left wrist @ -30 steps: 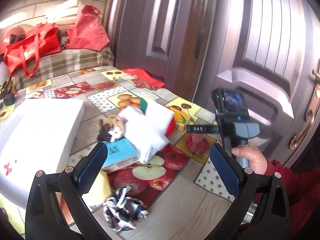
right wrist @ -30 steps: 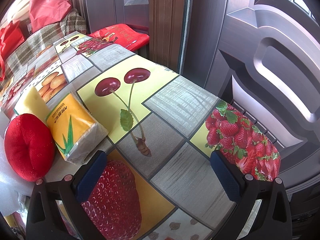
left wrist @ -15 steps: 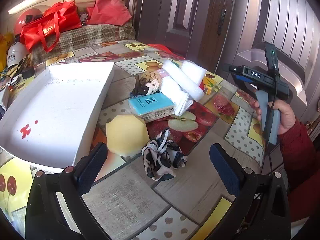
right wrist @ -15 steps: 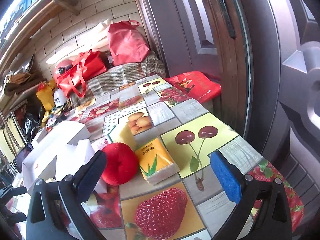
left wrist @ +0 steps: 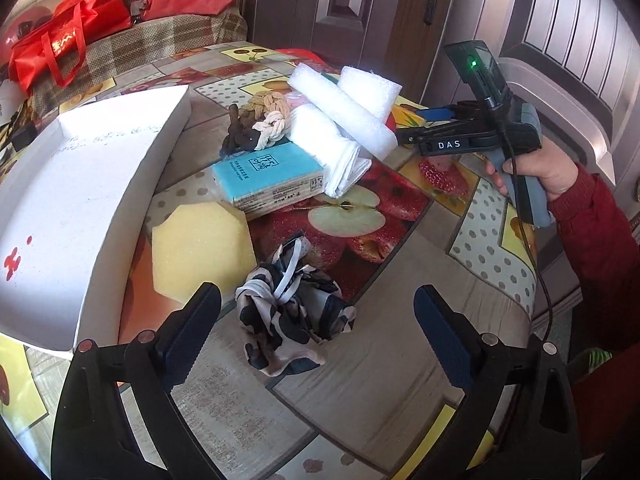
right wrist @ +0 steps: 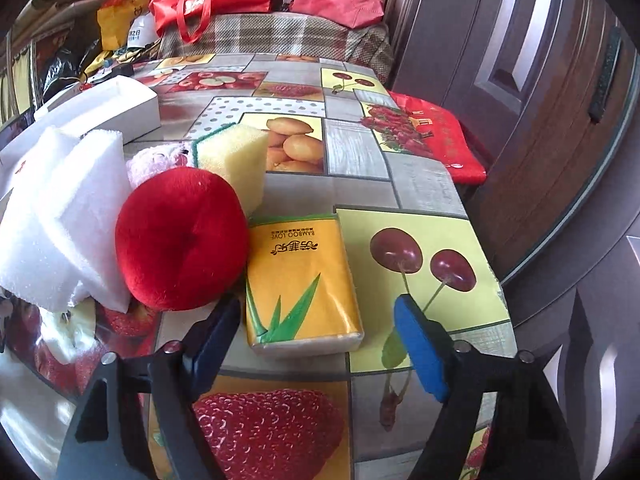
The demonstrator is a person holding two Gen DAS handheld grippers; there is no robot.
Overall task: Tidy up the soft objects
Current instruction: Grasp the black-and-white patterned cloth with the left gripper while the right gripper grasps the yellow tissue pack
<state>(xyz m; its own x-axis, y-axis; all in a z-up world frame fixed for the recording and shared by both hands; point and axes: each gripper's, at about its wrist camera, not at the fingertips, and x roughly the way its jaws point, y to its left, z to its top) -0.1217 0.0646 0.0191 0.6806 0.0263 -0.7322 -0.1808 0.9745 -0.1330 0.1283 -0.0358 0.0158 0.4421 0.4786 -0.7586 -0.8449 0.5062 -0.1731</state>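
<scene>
Right tool (right wrist: 318, 330) is closing its jaws around the near end of the yellow tissue pack (right wrist: 302, 284), pads not yet touching. Left tool (left wrist: 318, 320), spread wide, hovers over the patterned scarf (left wrist: 292, 312) on the desk (left wrist: 400, 380).

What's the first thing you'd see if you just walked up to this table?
Probably the red plush ball, sitting between white foam blocks and a yellow tissue pack, which lies between the right gripper's closing jaws. Next, the big white box on the left, with a black-and-white cloth bunched near the left gripper.
</scene>
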